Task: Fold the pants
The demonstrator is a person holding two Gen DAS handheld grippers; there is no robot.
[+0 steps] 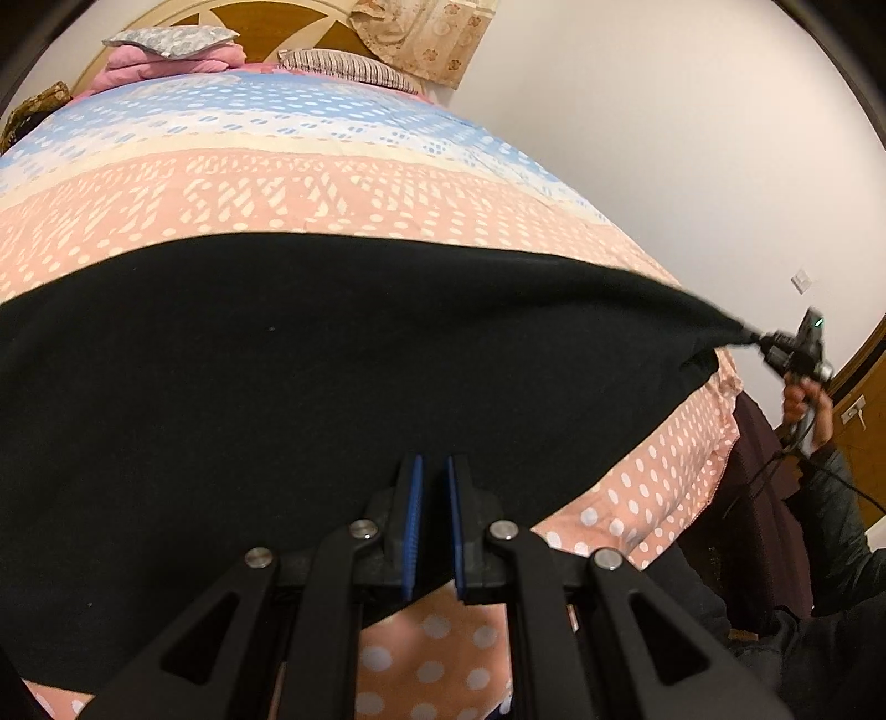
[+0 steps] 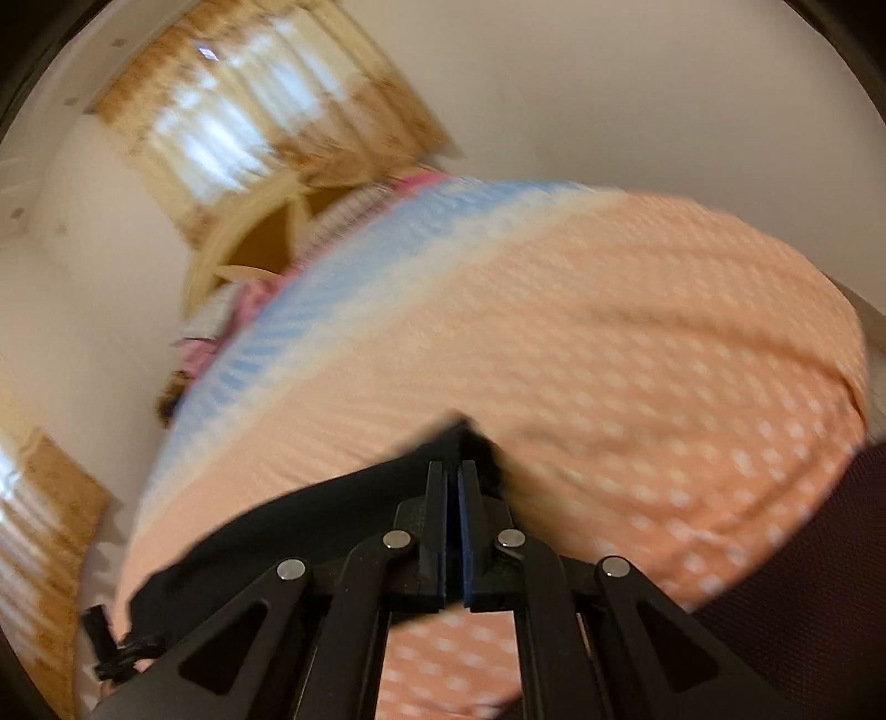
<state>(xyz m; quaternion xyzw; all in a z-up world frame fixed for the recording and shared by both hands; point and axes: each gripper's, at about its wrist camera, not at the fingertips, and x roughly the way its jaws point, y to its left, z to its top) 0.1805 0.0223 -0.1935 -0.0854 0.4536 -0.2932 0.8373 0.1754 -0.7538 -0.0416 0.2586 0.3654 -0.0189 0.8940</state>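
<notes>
The black pants (image 1: 310, 376) lie spread across the bed's patterned cover (image 1: 332, 188). My left gripper (image 1: 434, 471) sits over the pants' near edge, its blue pads a small gap apart with dark cloth between them; I cannot tell if it grips. My right gripper (image 2: 455, 476) is shut on a corner of the pants (image 2: 310, 509) and pulls it taut; it also shows in the left wrist view (image 1: 786, 349) at the far right, held by a hand. The right wrist view is blurred by motion.
Pillows (image 1: 171, 41) and a folded pink blanket (image 1: 166, 69) lie at the head of the bed by the wooden headboard (image 1: 266, 22). A white wall (image 1: 664, 138) runs along the right. A dark chair (image 2: 803, 609) stands by the bed's edge. Curtains (image 2: 249, 111) hang behind.
</notes>
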